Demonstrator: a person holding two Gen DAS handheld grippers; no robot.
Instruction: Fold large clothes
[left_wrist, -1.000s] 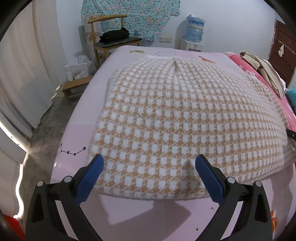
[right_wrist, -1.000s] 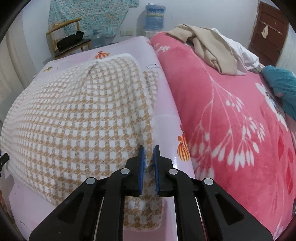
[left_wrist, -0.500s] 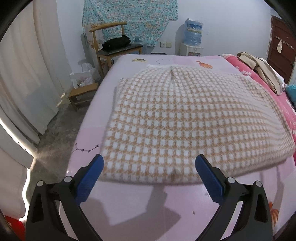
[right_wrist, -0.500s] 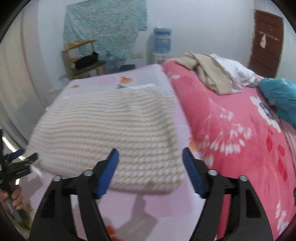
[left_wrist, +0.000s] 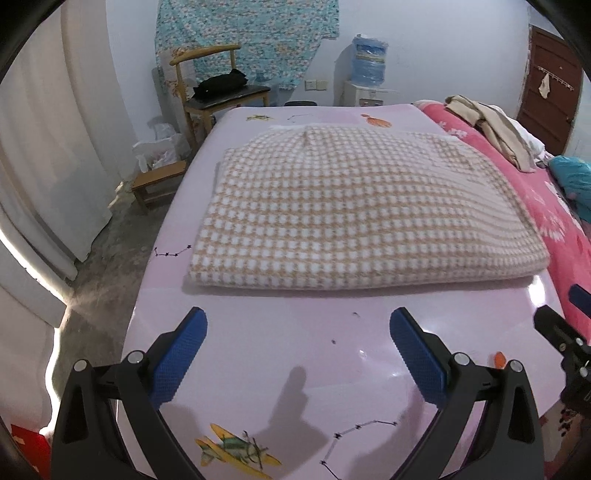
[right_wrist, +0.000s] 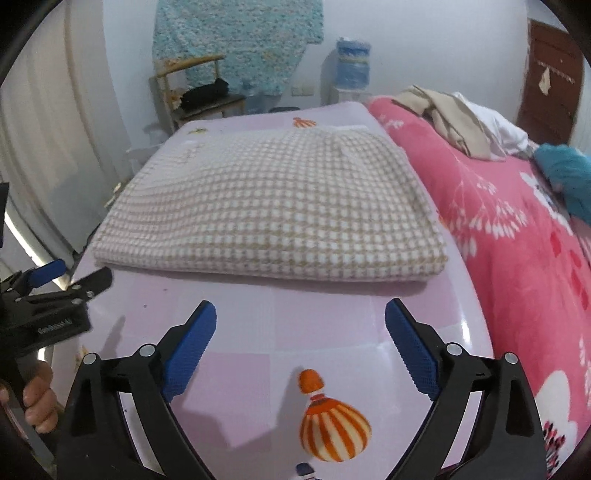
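Note:
A tan and white checked garment (left_wrist: 354, 210) lies folded into a flat rectangle on the pink sheet (left_wrist: 280, 339); it also shows in the right wrist view (right_wrist: 273, 210). My left gripper (left_wrist: 298, 332) is open and empty, held back from the fold's near edge. My right gripper (right_wrist: 300, 325) is open and empty, also short of the near edge. The left gripper shows at the left of the right wrist view (right_wrist: 66, 280). Part of the right gripper (left_wrist: 565, 328) shows at the right edge of the left wrist view.
A pink floral blanket (right_wrist: 517, 236) covers the bed's right side, with beige clothes (right_wrist: 454, 118) and a teal item (right_wrist: 565, 173) on it. A wooden chair (left_wrist: 218, 96), a small stool (left_wrist: 159, 181) and a water dispenser (left_wrist: 369, 74) stand by the far wall. White curtains (left_wrist: 48, 155) hang at left.
My right gripper let go of the garment's edge and opened. Both grippers drew back toward me, and the garment now lies flat and farther away.

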